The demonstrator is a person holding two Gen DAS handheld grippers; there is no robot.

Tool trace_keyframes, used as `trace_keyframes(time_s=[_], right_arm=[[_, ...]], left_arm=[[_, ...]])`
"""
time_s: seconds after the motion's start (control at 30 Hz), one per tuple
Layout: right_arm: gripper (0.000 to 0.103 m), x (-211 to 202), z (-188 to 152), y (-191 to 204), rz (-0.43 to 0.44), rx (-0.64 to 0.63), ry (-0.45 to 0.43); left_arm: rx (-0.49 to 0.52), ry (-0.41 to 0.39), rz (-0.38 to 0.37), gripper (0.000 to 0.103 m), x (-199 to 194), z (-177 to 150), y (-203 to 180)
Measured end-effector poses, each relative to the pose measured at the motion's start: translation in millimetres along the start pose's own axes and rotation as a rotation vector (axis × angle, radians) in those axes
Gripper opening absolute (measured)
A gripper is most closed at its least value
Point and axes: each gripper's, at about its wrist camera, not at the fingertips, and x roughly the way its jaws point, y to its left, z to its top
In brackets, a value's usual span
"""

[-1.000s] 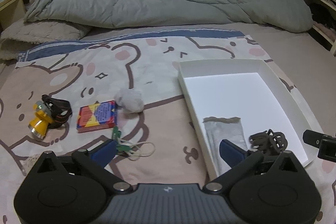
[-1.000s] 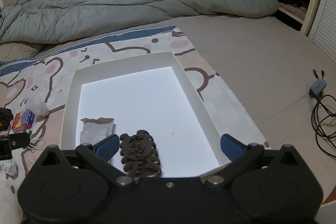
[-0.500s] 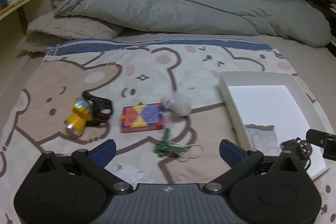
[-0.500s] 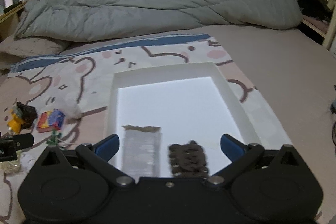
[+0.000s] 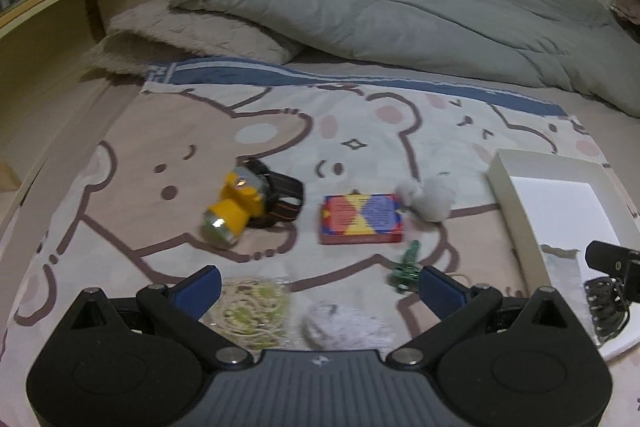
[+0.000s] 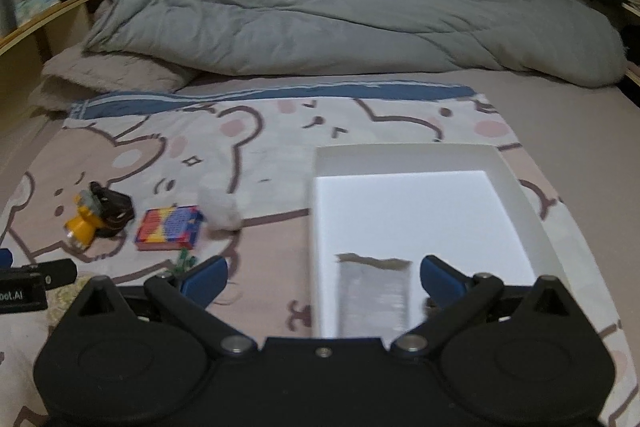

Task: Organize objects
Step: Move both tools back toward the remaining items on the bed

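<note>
While both the left tongs (image 5: 318,281) and right tongs (image 6: 322,273) gape wide and empty, the clear plastic bag of pale rubber bands (image 5: 252,311) lies on the bear-print blanket (image 5: 280,131) between the left tips, probably light, limp and slippery, best pinched at a bunched middle.

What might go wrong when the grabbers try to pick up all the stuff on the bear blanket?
The bag of rubber bands and a crumpled white wad lie side by side between the open left gripper fingers, so it might grab both. The soft blanket could bunch up too.
</note>
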Motion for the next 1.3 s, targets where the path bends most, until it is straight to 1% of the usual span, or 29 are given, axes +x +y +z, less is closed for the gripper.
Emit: trace_keyframes(time_s=[0.17, 0.47, 0.7, 0.8, 0.97, 1.13, 1.3], right_arm=[[0.103, 3, 2, 22, 0.026, -0.025, 0.002], [0.103, 7, 6, 49, 0.054, -0.051, 0.002], [0.103, 15, 4, 70, 0.070, -0.086, 0.006], [0.103, 20, 2, 79, 0.080, -0.104, 0.008], [0.103, 30, 0, 88, 0.130, -0.078, 0.025], [0.103, 42, -4, 93, 0.172, -0.039, 0.050], [0.103, 53, -8, 95, 0.200, -0.015, 0.080]], left_arm=[[-0.020, 0.004, 0.013, 0.103, 1, 0, 18], [-0.060, -0.014, 0.047, 0.103, 1, -3, 45], [-0.047, -0.022, 0.076, 0.103, 9, -9, 57], [-0.050, -0.008, 0.080, 0.103, 16, -13, 62], [-0.047, 0.025, 0.091, 0.103, 34, -20, 65], [-0.095, 0.088, 0.062, 0.103, 58, -32, 70], [-0.115, 0.113, 0.063, 0.103, 75, -39, 70]])
